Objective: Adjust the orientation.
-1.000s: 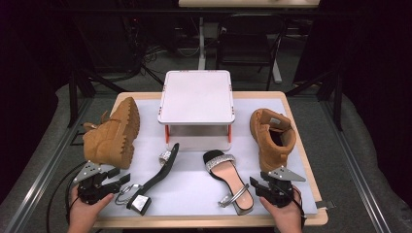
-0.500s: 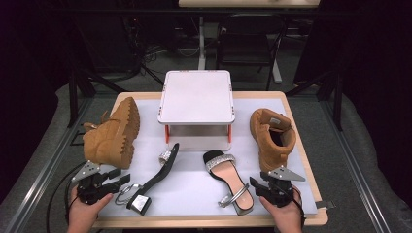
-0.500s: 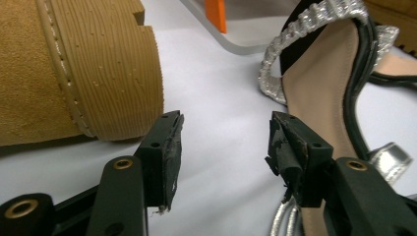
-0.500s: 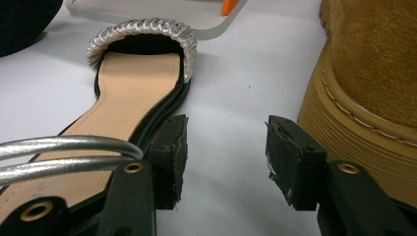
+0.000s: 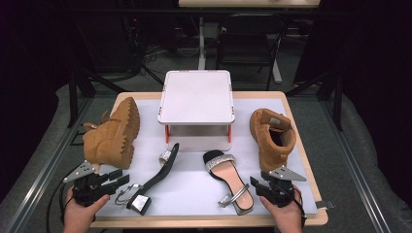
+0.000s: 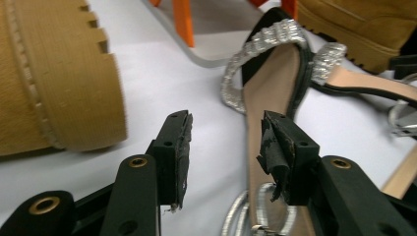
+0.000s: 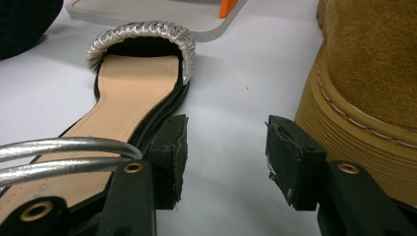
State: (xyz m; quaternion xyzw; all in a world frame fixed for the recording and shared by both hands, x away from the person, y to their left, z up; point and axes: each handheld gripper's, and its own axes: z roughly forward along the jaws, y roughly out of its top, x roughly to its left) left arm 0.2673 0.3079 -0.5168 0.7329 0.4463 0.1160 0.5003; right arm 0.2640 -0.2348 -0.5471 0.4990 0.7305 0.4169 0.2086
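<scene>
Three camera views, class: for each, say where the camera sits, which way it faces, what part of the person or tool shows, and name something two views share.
High view: above the table's near edge, looking forward and down; both hands hold the left tongs and right tongs.
Left gripper view: rides the left tongs, low, looking past its open jaws, which have just been closing with nothing gripped, along the left sandal.
Right gripper view: rides the right tongs, jaws open, between the right sandal and right boot.
Shared: the rack, seen from above and low.

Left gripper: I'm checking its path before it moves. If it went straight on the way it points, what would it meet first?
Probably the sandal lying on its side. The left gripper is open, its jaws have just been closing with nothing between them, and that sandal's sole lies just ahead, slightly towards one jaw. Depth is hard to judge.
</scene>
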